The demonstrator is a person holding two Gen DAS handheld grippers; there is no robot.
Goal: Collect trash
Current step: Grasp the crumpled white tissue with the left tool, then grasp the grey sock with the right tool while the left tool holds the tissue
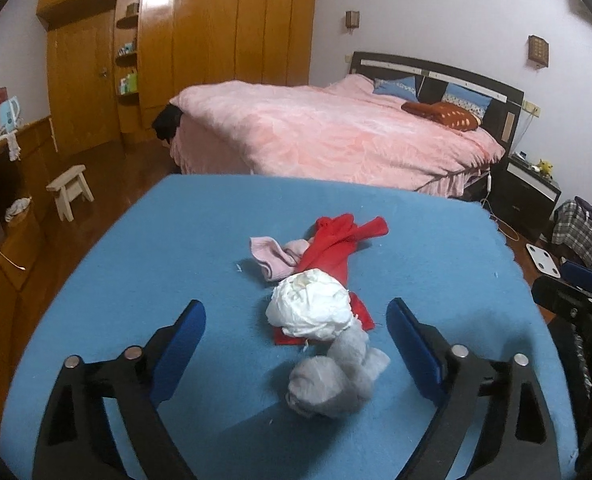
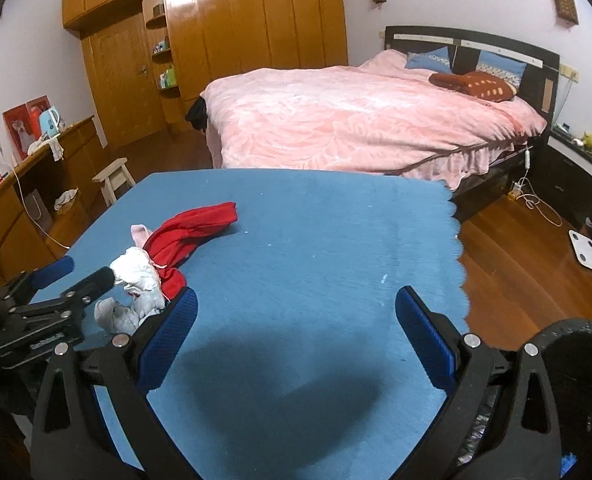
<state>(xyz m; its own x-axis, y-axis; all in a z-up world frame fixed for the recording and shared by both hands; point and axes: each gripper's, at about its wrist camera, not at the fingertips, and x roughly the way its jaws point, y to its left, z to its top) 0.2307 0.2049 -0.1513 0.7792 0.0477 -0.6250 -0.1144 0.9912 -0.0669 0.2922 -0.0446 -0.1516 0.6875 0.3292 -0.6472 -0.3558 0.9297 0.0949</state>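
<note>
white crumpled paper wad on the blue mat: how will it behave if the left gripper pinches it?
The white crumpled paper wad looks soft, so it probably compresses. Likely very light. It rests on the red cloth, which might drag along.

1. No text, label, brand or number could be read anywhere in either view.
2. Pale lettering stood on the body of the left hand-held gripper in the right wrist view, too blurred to read.

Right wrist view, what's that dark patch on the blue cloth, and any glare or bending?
Right wrist view: soft shadow on the blue cloth below the open right gripper; glare on the wardrobe. Left wrist view: fisheye bends the cloth's edge; dark corners.
</note>
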